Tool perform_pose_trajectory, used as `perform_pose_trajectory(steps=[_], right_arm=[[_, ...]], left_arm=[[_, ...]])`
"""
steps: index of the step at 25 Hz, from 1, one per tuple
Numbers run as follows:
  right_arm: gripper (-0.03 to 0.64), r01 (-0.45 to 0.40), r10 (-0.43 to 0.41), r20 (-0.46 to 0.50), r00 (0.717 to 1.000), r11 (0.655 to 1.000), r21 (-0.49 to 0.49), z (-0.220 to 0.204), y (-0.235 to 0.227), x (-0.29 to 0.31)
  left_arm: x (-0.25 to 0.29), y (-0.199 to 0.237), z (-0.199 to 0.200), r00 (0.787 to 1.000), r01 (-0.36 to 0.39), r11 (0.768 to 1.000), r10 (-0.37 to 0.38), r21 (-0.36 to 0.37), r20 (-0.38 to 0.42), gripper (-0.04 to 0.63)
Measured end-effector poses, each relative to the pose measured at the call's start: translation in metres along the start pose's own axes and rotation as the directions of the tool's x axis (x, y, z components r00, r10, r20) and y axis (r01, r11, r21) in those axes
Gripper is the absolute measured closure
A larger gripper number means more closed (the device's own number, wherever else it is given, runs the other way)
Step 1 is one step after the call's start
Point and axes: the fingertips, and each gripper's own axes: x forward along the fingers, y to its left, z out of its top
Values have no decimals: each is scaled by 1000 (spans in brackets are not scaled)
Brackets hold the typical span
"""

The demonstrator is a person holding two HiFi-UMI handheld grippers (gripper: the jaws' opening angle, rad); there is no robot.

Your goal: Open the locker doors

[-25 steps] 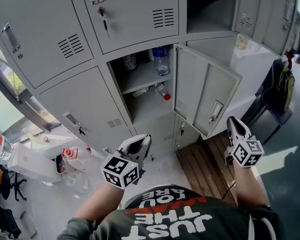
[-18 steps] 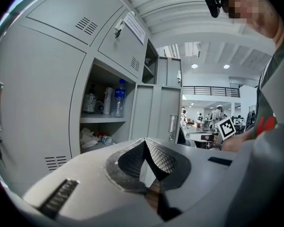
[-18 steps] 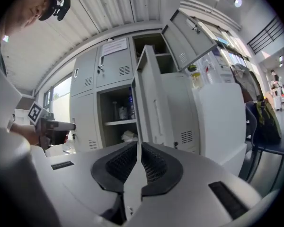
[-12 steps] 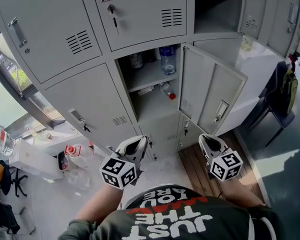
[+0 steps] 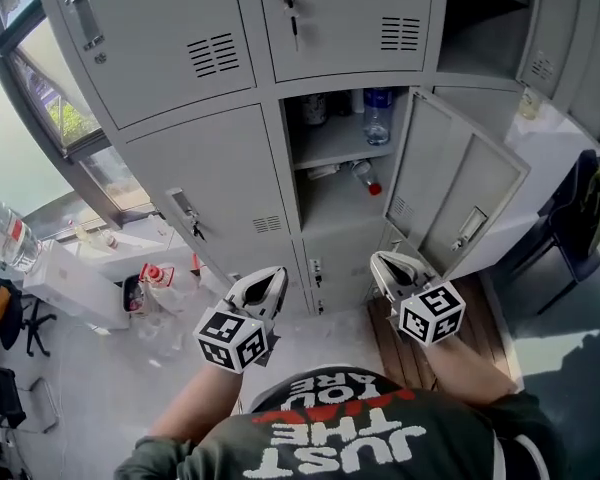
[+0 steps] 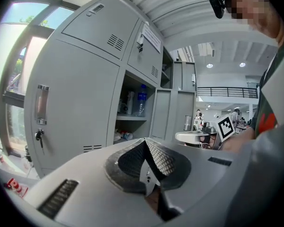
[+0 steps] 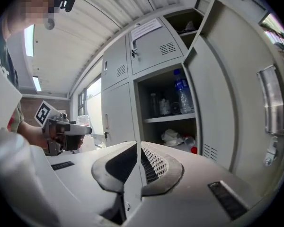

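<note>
Matt painted metal lockers [image 5: 205, 183], wooden slat platform [image 5: 485, 323]; clear glossy plastic bottle [image 5: 378, 116]

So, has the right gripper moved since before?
Yes. The right gripper slid left: it was right of the handle on the open door, now left of it.

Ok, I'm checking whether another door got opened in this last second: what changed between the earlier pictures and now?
The right gripper swung leftward, from below the open door to nearer the left gripper. Nothing was grasped or let go. Unchanged: no further door opened, the water bottle is still inside, and both grippers are shut and empty.
</note>
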Motion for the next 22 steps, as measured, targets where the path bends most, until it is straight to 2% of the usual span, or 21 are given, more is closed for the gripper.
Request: perform_pose_trajectory(steps=[11, 19, 22], right_arm=[[572, -136, 136, 1, 991, 991, -18, 16, 50, 44], [581, -139, 139, 8, 990, 990, 7, 18, 51, 47], [583, -132, 132, -2, 991, 991, -15, 17, 49, 47]], left_arm=[[-46, 32, -3, 993, -115, 993, 117, -40, 36, 589], [-53, 36, -7, 990, -133, 990, 135, -48, 42, 589], [-51, 35, -5, 990, -130, 990, 133, -47, 45, 589]])
